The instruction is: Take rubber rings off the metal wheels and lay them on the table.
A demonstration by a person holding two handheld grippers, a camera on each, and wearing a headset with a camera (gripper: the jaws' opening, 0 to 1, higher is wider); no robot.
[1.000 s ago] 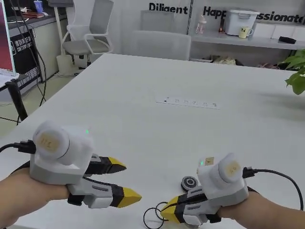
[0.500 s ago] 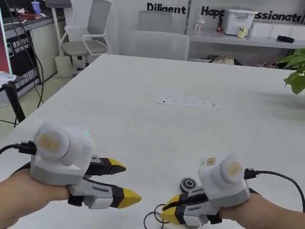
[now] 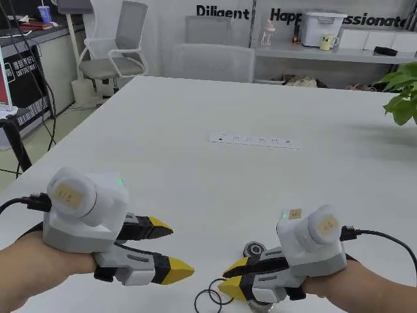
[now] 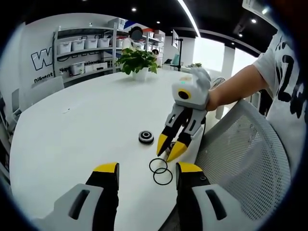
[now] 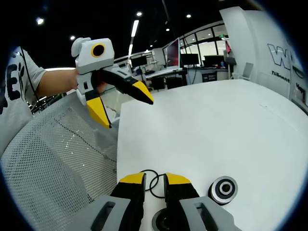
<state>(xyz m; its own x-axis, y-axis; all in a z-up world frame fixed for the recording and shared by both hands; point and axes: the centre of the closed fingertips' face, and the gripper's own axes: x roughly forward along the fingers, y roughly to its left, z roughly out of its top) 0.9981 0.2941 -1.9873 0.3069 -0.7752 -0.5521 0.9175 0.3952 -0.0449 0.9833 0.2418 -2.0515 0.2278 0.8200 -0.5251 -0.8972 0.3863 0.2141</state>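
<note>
Head view: the left gripper (image 3: 180, 248) hangs wide open and empty over the white table (image 3: 195, 130). The right gripper (image 3: 225, 279), jaws barely parted, grips nothing above two thin black rubber rings (image 3: 210, 298), with a round metal wheel (image 3: 254, 249) beside it. Left gripper view: both rings lie by the table edge. Right gripper view: a second wheel (image 5: 162, 222) sits under its jaws.

bright, even overhead light is falling on the white table (image 3: 195, 111); faint, soft shadows are lying under the left gripper (image 3: 181, 248) and right gripper (image 3: 225, 279). ceiling spots (image 5: 139, 14) and a strip light (image 4: 190, 19) are glaring in the gripper views. fisheye is bending shelves (image 4: 82, 53) at the edges. head view is reading sharp, far wall (image 3: 163, 26) slightly washed out
</note>
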